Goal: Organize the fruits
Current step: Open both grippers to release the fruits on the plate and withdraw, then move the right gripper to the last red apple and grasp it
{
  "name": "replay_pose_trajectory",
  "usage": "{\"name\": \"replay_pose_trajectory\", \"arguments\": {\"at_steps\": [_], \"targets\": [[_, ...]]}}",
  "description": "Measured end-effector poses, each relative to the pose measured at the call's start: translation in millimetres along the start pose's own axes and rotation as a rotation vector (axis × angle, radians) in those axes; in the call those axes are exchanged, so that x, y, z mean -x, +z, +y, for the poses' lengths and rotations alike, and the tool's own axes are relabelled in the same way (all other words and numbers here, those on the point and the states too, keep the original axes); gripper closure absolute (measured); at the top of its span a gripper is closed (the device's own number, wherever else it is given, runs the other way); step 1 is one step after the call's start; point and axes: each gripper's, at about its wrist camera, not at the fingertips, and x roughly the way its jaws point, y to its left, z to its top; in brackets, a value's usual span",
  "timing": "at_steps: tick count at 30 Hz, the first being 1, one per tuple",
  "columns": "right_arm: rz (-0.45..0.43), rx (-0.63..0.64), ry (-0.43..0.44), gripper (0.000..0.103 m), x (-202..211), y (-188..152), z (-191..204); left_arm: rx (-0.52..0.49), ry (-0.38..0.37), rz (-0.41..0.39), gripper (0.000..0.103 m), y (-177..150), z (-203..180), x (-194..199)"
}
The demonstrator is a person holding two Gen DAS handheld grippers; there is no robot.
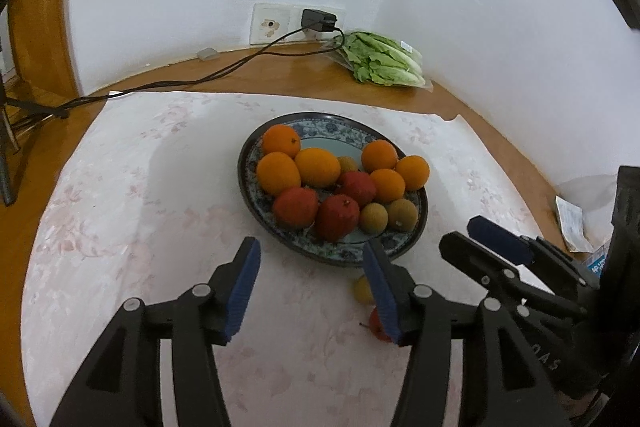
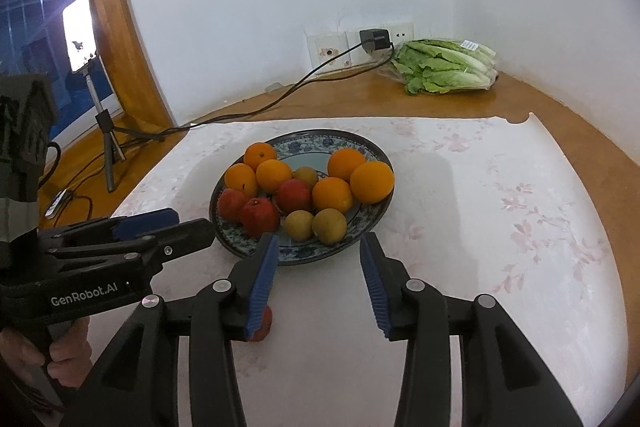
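Note:
A blue patterned plate [image 1: 404,245] [image 2: 362,221] on the white floral cloth holds several oranges [image 1: 318,167] [image 2: 372,182], red fruits [image 1: 337,218] [image 2: 260,217] and small yellow-brown fruits [image 1: 374,219] [image 2: 329,225]. A small yellow fruit [image 1: 361,289] and a small red fruit [image 1: 376,325] [image 2: 265,323] lie on the cloth in front of the plate, partly hidden by fingers. My left gripper [image 1: 316,287] is open and empty just before the plate; it also shows in the right wrist view [image 2: 172,223]. My right gripper [image 2: 320,281] is open and empty, seen in the left wrist view [image 1: 476,235].
A bag of lettuce [image 1: 382,61] [image 2: 444,69] lies at the back by the wall. A charger [image 1: 318,21] [image 2: 374,39] sits in the socket, its cable running left. A phone on a tripod [image 2: 80,35] stands at the left. A paper packet [image 1: 572,223] lies at the right.

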Motion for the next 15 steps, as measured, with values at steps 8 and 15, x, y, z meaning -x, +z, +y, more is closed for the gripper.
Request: {"name": "replay_pose_trajectory", "arguments": {"at_steps": [8, 15], "targets": [[0.003, -0.002, 0.004, 0.056, 12, -5, 8, -0.003, 0.043, -0.012, 0.039, -9, 1, 14], [0.037, 0.024, 0.005, 0.056, 12, -15, 21, 0.008, 0.077, -0.004, 0.038, -16, 6, 20]]}}
